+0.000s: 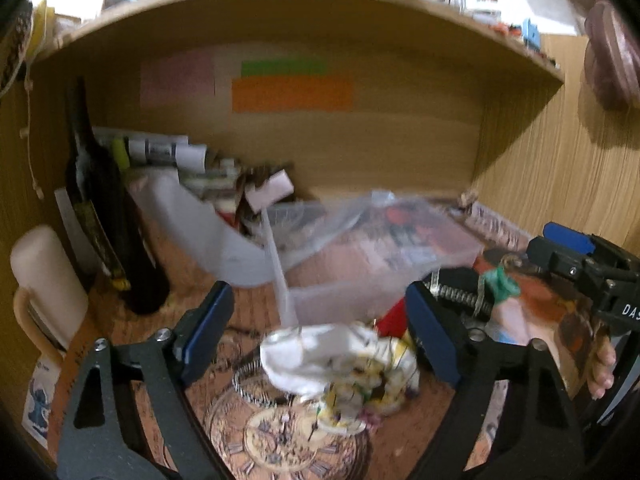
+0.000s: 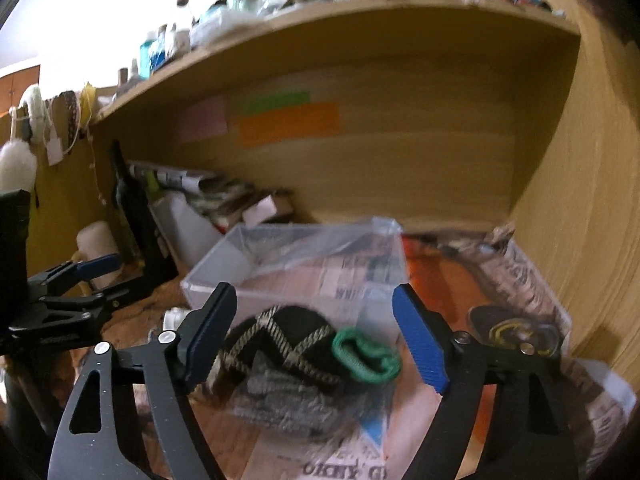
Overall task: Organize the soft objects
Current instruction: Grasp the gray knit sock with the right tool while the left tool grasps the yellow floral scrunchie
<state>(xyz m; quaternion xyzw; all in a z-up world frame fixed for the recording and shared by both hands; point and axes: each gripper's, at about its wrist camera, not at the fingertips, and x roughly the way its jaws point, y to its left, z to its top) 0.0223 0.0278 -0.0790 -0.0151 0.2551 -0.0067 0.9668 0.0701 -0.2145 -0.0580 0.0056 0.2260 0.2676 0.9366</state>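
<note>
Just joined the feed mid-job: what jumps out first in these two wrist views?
The clear plastic box at centre under the wooden shelf, with bright orange and green notes on the back panel. Between the open right gripper fingers lies a black zigzag-patterned knit piece beside a green knit roll. The open left gripper frames a crumpled white printed cloth on the table.

A clear box (image 2: 304, 264) sits mid-frame on the bench (image 2: 256, 440), under the shelf (image 2: 360, 12). A bottle (image 2: 136, 216) stands at left. A knitted bundle (image 2: 280, 360) lies lower centre, before the box.
</note>
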